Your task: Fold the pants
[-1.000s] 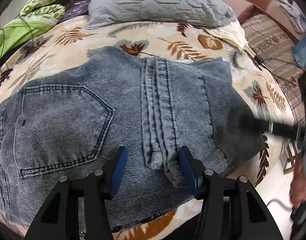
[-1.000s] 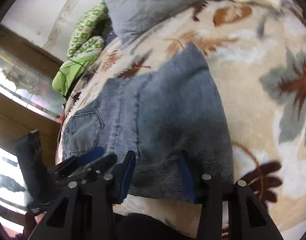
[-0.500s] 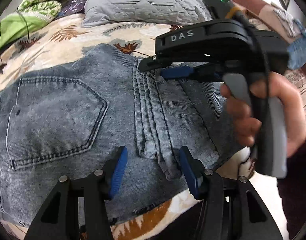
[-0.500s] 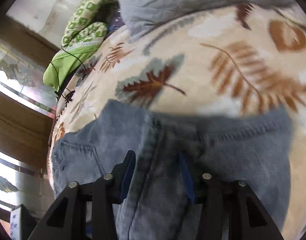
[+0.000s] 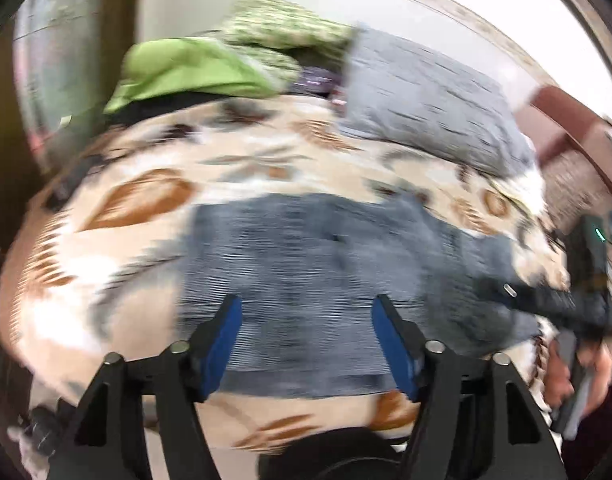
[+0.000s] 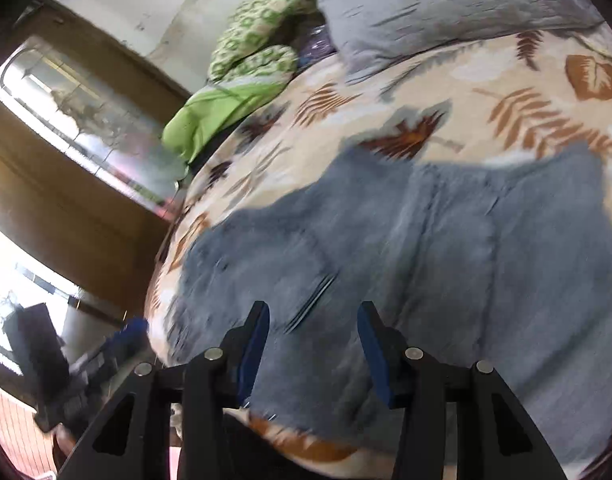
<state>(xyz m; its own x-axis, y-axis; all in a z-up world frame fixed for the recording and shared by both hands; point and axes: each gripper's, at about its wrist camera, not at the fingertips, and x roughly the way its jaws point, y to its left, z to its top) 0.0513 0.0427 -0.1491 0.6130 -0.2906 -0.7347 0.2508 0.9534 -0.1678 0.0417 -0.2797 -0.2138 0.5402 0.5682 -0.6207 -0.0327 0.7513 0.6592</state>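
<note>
Folded grey-blue jeans [image 5: 338, 272] lie flat on a leaf-patterned bedspread [image 5: 146, 200]; the left wrist view is heavily blurred. My left gripper [image 5: 306, 344] hovers over the near edge of the jeans, its blue-padded jaws opening, with nothing gripped between them. In the right wrist view the jeans [image 6: 446, 260] fill the lower middle, and my right gripper [image 6: 312, 344] is open above their near edge, holding nothing. The right tool, in a hand, shows at the right edge of the left view [image 5: 586, 300]. The left tool appears blurred at lower left of the right view [image 6: 102, 356].
A grey quilted pillow [image 6: 438, 4] lies at the head of the bed. Green cloth [image 6: 218, 108] and a green patterned pillow [image 6: 258, 52] sit beside it. A wooden-framed window [image 6: 86, 128] lines the left side. A brown chair [image 5: 566, 132] stands to the right.
Both grippers pulled back toward the near edge of the bed. The left view swung left and its jaws widened. The right tool left the middle of the left view for its right edge.
</note>
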